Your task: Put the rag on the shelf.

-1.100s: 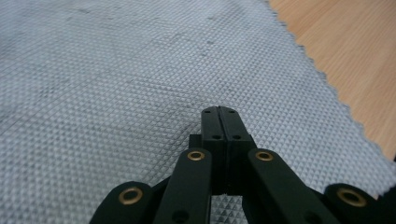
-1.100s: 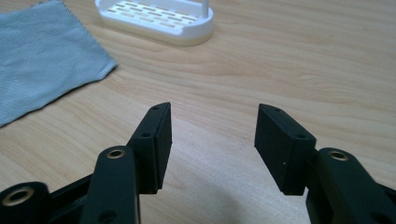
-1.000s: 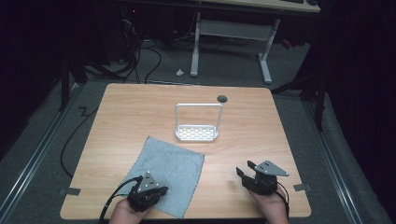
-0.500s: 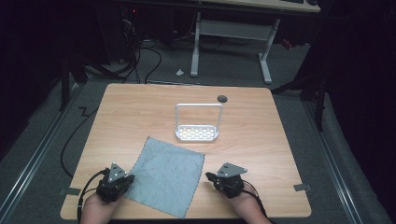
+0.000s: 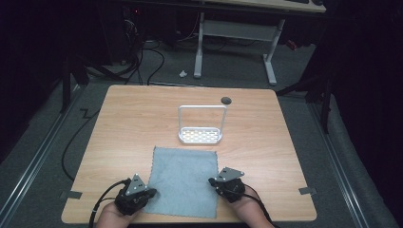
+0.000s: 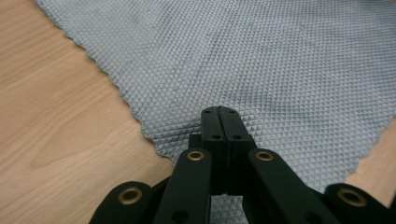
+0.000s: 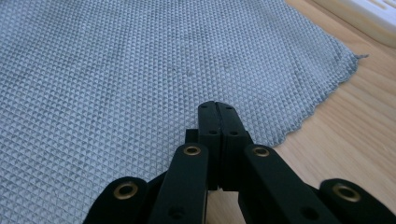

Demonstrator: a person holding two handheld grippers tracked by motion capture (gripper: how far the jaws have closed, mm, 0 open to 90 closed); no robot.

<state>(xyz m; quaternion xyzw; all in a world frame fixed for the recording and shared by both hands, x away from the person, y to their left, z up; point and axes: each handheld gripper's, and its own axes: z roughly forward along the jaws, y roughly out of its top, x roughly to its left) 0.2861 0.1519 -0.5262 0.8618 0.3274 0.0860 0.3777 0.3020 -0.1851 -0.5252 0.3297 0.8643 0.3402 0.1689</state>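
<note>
Grey cloth (image 5: pixel 183 180) lies flat in the lower middle of the high view, on the near part of the wooden tabletop (image 5: pixel 133 123), its waffle weave plain in both gripper views (image 6: pixel 261 65) (image 7: pixel 116 70). Left gripper (image 5: pixel 145 194) sits at the cloth's lower left edge, right gripper (image 5: pixel 216 183) at its lower right edge. In the left gripper view the jaws meet tip to tip over the cloth near its scalloped edge (image 6: pixel 218 112); in the right gripper view they also meet over the cloth (image 7: pixel 217 106). Both pairs are closed; whether fabric is pinched between them cannot be told. Above the cloth, at the centre of the high view, stands a white rack (image 5: pixel 201 135) with a tall wire handle, well apart from both grippers.
</note>
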